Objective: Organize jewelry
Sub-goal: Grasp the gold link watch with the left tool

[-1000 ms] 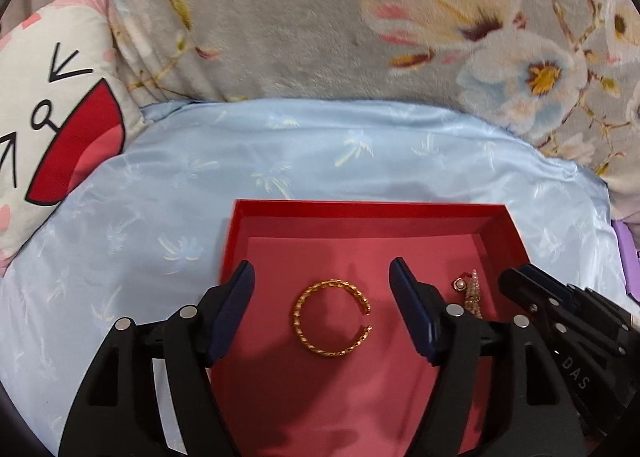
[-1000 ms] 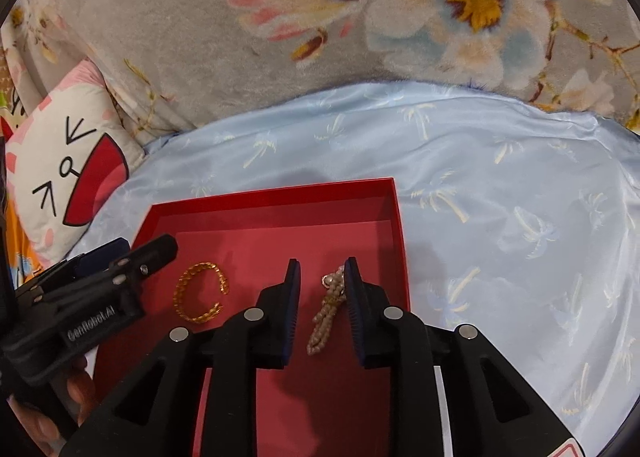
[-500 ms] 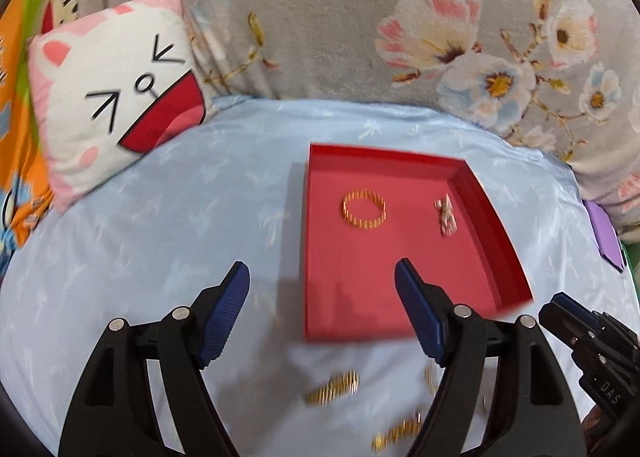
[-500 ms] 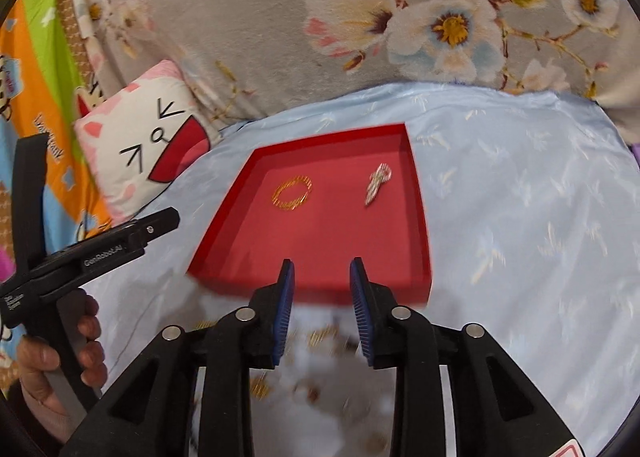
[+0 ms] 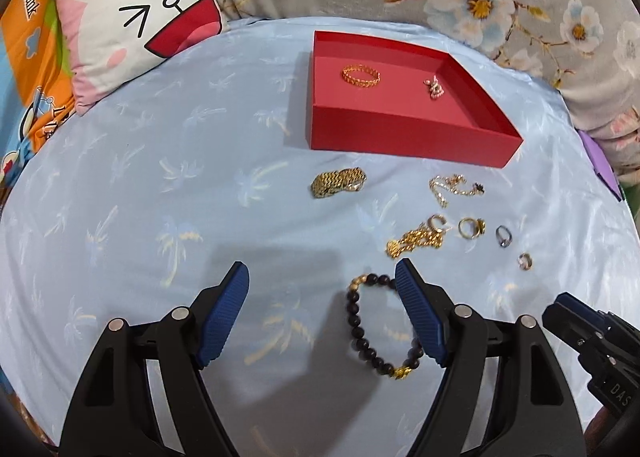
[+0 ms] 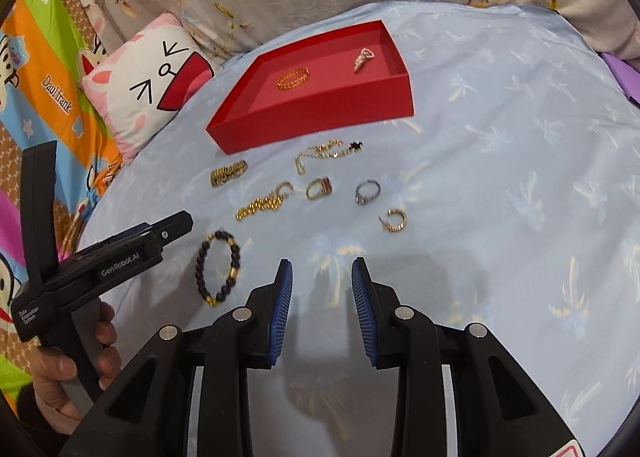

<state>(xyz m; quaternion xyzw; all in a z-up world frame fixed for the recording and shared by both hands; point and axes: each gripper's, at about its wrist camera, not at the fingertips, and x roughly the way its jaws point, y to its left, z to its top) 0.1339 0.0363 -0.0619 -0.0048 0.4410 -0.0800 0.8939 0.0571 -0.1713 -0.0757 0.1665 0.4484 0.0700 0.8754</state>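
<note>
Nearest, the left tongs are spread wide and the right tongs narrowly parted after opening; nothing is held. One dark beaded bracelet, three gold chains and four rings are counted on the blue bedcover. Farther off, one red tray contains one gold bangle and one pearl piece.

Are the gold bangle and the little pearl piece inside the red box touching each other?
Apart. The left wrist view shows bare red floor between the gold bangle and the pearl piece in the red box.
</note>
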